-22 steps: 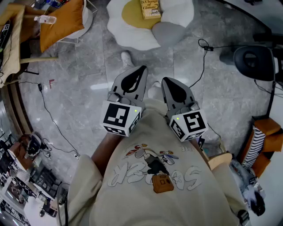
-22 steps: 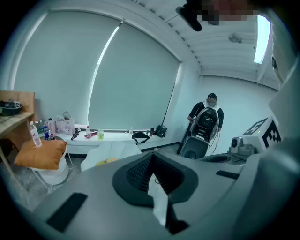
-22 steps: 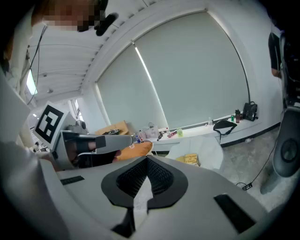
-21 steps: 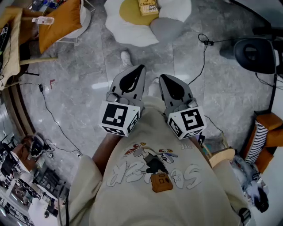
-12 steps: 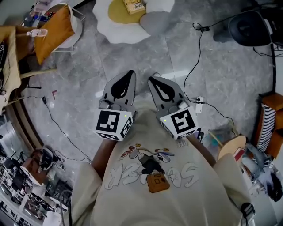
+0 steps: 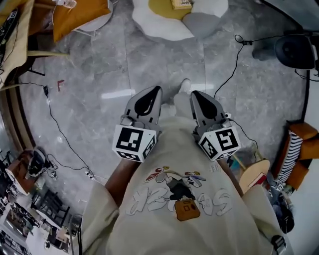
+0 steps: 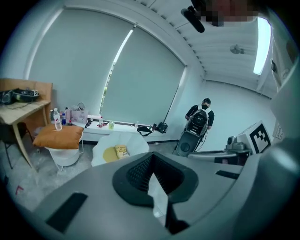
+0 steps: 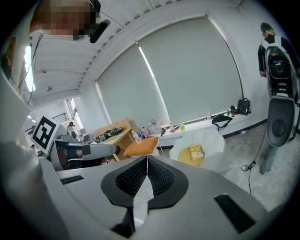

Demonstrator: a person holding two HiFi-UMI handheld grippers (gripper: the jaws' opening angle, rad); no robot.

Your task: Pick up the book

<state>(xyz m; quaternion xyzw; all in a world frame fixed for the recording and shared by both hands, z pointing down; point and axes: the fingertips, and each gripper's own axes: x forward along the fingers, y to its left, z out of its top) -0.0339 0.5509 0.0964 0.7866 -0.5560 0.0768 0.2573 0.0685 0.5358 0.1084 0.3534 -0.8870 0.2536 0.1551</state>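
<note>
The yellow book (image 6: 181,4) lies on the yellow centre of a white egg-shaped floor cushion (image 6: 162,22), at the head view's top edge, far ahead of both grippers. My left gripper (image 6: 156,89) and right gripper (image 6: 194,93) are side by side in front of the person's chest, both shut and holding nothing. In the left gripper view the book (image 7: 121,151) shows small above the left gripper (image 7: 152,161). The right gripper view has the book (image 8: 196,151) to the upper right of the right gripper (image 8: 146,160).
An orange pillow (image 6: 79,12) rests on a white stool left of the cushion, beside a wooden table (image 6: 15,35). Cables (image 6: 55,124) trail over the grey floor. A black office chair (image 6: 296,50) stands at the right. A person with a backpack (image 7: 199,119) stands by the far wall.
The head view has swayed, and the book and cushion have slid up to the top edge. Both grippers stay shut and side by side, shifted slightly in the picture.
</note>
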